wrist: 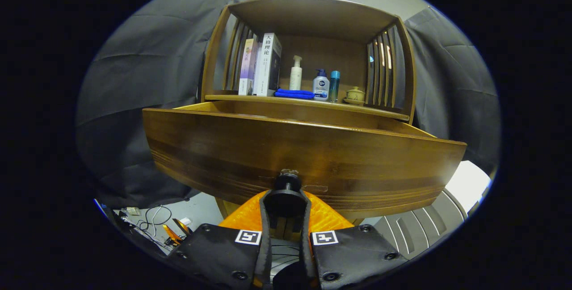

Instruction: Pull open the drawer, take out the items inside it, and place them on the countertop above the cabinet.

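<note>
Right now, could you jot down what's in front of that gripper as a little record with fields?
gripper: fingers closed on both sides of the drawer knob
drawer: front pulled out; inside hidden
countertop: books, pump bottle, blue cloth, two more bottles, lidded cup
task: items not yet taken out
</note>
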`<state>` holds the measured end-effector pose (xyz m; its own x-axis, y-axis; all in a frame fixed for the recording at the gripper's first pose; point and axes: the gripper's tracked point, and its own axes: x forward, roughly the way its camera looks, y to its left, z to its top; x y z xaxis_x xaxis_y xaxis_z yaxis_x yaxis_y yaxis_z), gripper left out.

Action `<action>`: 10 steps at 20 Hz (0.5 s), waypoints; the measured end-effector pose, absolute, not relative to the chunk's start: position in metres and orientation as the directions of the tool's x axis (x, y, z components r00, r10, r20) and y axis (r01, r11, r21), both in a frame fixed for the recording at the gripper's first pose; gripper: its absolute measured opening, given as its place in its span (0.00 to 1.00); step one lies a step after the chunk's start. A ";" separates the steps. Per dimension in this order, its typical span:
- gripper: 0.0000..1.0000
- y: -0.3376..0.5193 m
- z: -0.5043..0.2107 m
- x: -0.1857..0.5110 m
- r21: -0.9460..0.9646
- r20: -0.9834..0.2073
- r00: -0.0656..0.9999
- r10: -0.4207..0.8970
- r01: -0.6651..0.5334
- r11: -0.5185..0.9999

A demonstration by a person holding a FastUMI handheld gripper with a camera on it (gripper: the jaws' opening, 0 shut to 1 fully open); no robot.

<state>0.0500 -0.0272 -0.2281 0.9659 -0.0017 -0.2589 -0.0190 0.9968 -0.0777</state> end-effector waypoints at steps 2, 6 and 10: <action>0.27 -0.026 -0.229 0.048 -0.070 -0.262 0.965 0.002 -0.021 0.997; 0.27 -0.025 -0.229 0.045 -0.055 -0.272 0.962 0.010 -0.026 0.998; 0.45 -0.024 -0.231 0.044 -0.021 -0.319 0.947 0.045 -0.055 0.998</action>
<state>0.0442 -0.0240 -0.2311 0.9468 0.0454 -0.3187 -0.0550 0.9983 -0.0212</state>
